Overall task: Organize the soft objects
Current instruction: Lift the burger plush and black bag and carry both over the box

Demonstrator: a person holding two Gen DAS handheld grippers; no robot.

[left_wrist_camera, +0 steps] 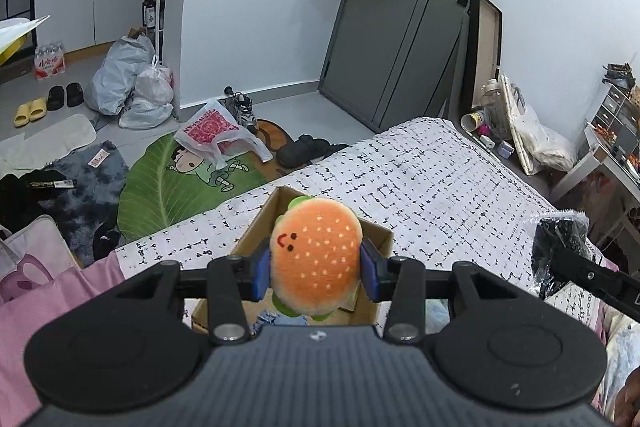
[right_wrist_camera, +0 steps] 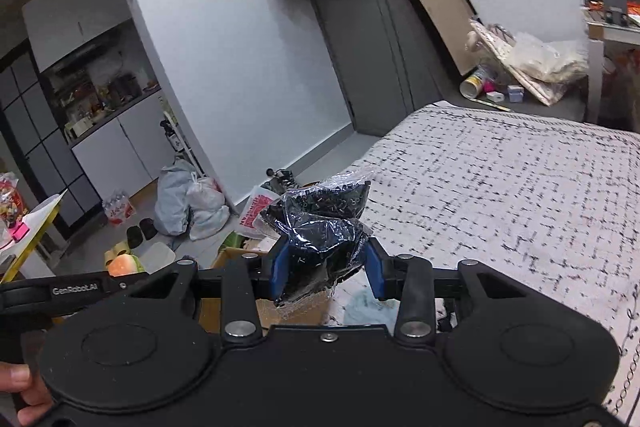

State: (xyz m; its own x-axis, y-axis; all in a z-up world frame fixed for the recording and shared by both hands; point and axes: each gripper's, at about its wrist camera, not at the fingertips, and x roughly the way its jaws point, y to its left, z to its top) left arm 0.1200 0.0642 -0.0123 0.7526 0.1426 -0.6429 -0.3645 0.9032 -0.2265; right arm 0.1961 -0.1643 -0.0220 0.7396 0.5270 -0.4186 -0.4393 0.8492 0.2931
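A: Left gripper point(left_wrist_camera: 316, 269) has the burger plush point(left_wrist_camera: 316, 251) clamped, blue fingers point(left_wrist_camera: 262, 273) pressed into either side of the bun. It hangs directly above the cardboard box point(left_wrist_camera: 374, 235), which sits on the bed point(left_wrist_camera: 440, 179) close to its near-left edge, just off the pink cover.

B: So the relation that matters is straight down?

A: That's my read. The box mouth lies right beneath the plush and slightly ahead of the fingers, its long axis running away from the camera toward the foot of the bed. The left hand looks better lined up with it than the right.

B: And the right gripper point(right_wrist_camera: 326, 269)?

A: Fingers closed on a crinkled clear bag of dark stuff point(right_wrist_camera: 320, 227), bunched up between them (the contents I can't make out, only black with pale flecks). From the right wrist the box point(right_wrist_camera: 236, 255) shows low and left of that bag, so that hand would need to swing across.

B: How does the plush look?

A: Round, orange sesame top, little smiling face on the left side, green lettuce trim peeking out above and below. Squashed a touch where it's held, so it's soft and should drop without bouncing far, I'd guess.

B: Anything already in the box?

A: Something bluish at the bottom, mostly hidden.
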